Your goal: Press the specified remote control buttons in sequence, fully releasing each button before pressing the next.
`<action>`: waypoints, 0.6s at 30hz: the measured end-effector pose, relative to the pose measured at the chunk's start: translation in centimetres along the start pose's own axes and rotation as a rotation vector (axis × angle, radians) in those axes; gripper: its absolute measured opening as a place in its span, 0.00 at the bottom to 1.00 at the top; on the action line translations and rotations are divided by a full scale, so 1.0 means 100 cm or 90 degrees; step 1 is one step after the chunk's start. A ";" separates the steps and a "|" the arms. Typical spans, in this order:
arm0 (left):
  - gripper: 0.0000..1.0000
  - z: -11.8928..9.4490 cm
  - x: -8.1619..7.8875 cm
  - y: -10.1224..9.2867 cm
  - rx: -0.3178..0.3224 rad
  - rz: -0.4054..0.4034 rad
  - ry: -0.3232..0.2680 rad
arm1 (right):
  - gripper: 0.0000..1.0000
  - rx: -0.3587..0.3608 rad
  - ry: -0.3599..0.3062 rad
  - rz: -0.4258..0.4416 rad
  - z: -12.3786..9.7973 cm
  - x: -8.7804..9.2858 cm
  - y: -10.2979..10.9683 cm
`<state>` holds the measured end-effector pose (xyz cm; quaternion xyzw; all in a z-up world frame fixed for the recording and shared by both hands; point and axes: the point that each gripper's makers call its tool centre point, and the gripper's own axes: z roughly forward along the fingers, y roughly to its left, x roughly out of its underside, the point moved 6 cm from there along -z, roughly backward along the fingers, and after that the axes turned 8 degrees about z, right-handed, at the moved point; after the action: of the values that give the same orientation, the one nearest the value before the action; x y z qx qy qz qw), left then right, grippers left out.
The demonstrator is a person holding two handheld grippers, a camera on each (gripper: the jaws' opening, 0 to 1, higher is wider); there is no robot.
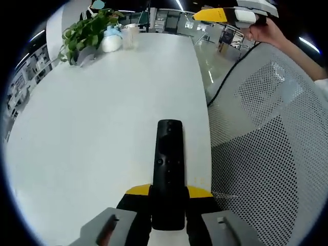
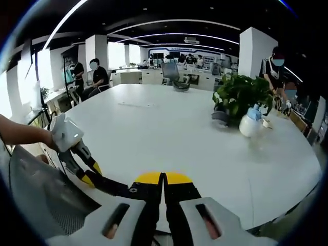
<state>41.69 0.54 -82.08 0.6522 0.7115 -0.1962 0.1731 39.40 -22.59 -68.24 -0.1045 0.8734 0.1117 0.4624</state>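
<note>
A slim black remote control [image 1: 169, 164] lies lengthwise between the jaws of my left gripper [image 1: 169, 193], its buttons facing up and its far end over the white table [image 1: 92, 133]. The left gripper is shut on the remote's near end. In the right gripper view, the left gripper [image 2: 77, 154] appears at the left, held by a hand, with the dark remote [image 2: 111, 185] sticking out of it. My right gripper [image 2: 163, 180] is shut, its jaws touching with nothing between them. It hovers above the table edge, apart from the remote, and shows as the right gripper [image 1: 225, 14] at the top of the left gripper view.
A potted plant [image 1: 87, 33], a white and blue object [image 1: 111, 41] and a clear cup [image 1: 129, 36] stand at the table's far end. A grey mesh chair [image 1: 266, 154] is right beside the table edge. Several people [image 2: 97, 74] sit or stand at the back.
</note>
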 end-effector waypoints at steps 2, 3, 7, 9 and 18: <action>0.23 -0.001 0.002 0.003 -0.005 0.005 0.007 | 0.00 0.000 0.003 0.000 0.000 0.001 0.000; 0.23 -0.002 0.003 0.005 -0.008 0.006 0.009 | 0.00 0.001 0.004 -0.001 0.000 0.001 0.000; 0.23 -0.005 0.008 0.020 -0.033 -0.004 0.025 | 0.00 0.004 0.006 -0.001 0.000 0.001 -0.001; 0.23 -0.008 0.011 0.031 -0.057 -0.009 0.034 | 0.00 0.006 0.006 0.001 0.001 0.001 -0.002; 0.23 -0.017 0.013 0.062 -0.069 -0.028 0.033 | 0.00 0.006 0.016 0.007 0.002 0.003 -0.003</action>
<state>47.73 2.97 -81.65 0.6306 0.7397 -0.1442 0.1856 39.44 -22.86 -68.65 -0.0989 0.8803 0.1087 0.4511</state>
